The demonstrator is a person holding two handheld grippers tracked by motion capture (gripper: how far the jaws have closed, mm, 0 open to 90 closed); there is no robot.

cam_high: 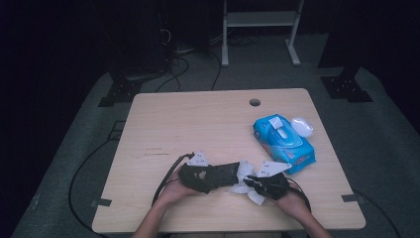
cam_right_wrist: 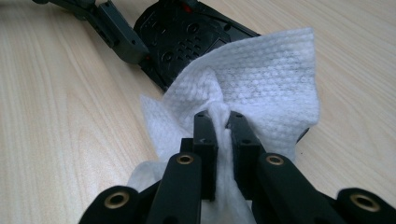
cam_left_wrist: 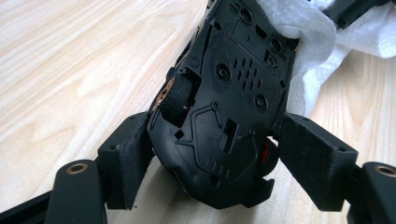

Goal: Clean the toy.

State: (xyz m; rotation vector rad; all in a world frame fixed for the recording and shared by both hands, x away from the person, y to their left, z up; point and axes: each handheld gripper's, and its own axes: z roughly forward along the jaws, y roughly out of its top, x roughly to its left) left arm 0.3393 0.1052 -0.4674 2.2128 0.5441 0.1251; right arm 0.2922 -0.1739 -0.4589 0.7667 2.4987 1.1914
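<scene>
Two claws at work near six o'clock on the pale wood-grain table [cam_high: 198, 119], tips turned toward each other. Left gripper [cam_left_wrist: 222, 149]: jaws partway apart, clamped on the flanks of a black toy car [cam_left_wrist: 233, 84], one end of it wedged between the lined faces. Held belly-up, most likely to offer the underside for cleaning and to keep it from skating off on its wheels. Right gripper [cam_right_wrist: 223, 126]: jaws all but closed, pinching a bunched fold of white wipe [cam_right_wrist: 261, 74], the loose remainder fanned out ahead and draped over the far end of the car, touching it. Pinched at a gather, probably so as to leave a broad, soft flap for rubbing. Car chassis of hard moulded plastic, matte, busy with screw wells, slots and raised ribs, hence plenty of crevices for dirt; small knobbly rubber wheel [cam_left_wrist: 177, 95] with a coppery hub at nine o'clock of the chassis in the left gripper view. Wipe thin, limp, embossed with a fine dimpled weave, creased at the pinch. At about three o'clock on the table, well apart from the work, a glossy blue wipe pack [cam_high: 285, 144], soft-sided and pillow-shaped, with a rounded white cap [cam_high: 302, 126] lying just beside it.
</scene>
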